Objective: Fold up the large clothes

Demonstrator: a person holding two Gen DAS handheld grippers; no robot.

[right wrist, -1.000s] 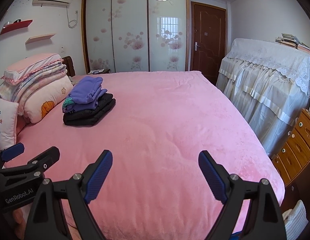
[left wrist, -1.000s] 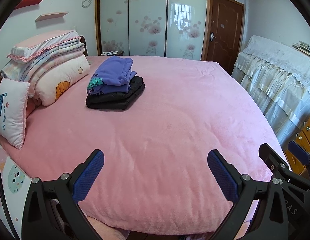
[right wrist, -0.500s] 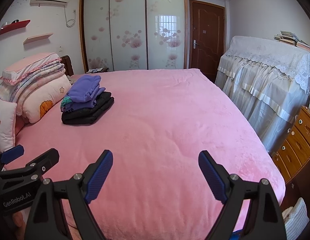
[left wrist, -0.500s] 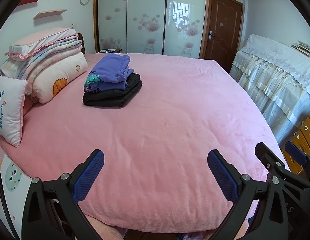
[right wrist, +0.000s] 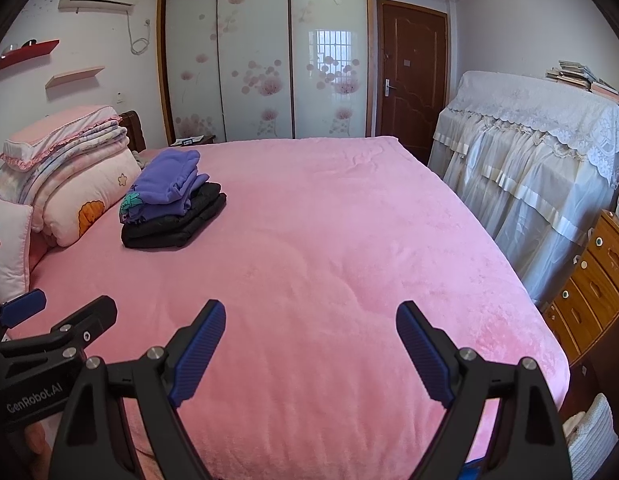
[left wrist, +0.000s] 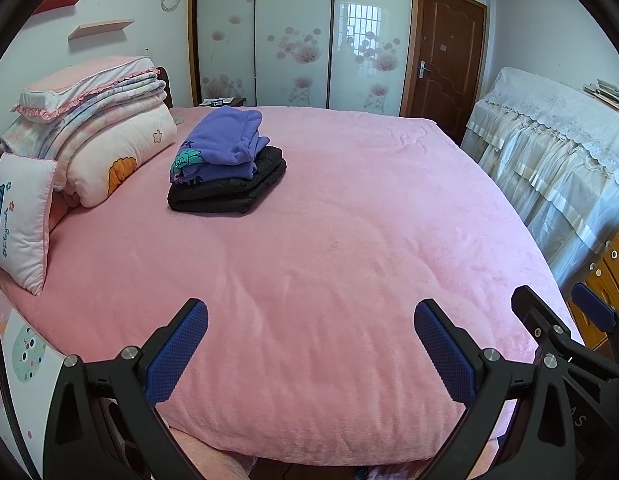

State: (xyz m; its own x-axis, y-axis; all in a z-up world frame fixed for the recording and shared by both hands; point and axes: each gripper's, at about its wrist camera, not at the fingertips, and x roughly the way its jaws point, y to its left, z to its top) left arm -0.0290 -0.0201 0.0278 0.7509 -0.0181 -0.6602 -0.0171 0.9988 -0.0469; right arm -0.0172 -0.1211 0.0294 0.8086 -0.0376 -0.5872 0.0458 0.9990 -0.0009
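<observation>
A folded purple garment lies on top of a folded black garment, stacked on the far left of the pink bed. My left gripper hovers open over the bed's near edge, nothing between its blue pads. My right gripper is open and empty too, beside the left one. The right gripper's fingers show at the right edge of the left wrist view. The left gripper's fingers show at the left edge of the right wrist view.
Folded quilts and pillows are piled at the bed's left. A lace-draped piece of furniture and a wooden drawer chest stand on the right. Sliding wardrobe doors and a brown door are behind.
Both grippers have drifted slightly back and tilted down, so the bed and clothes pile sit a little lower in view. Both stay open and empty.
</observation>
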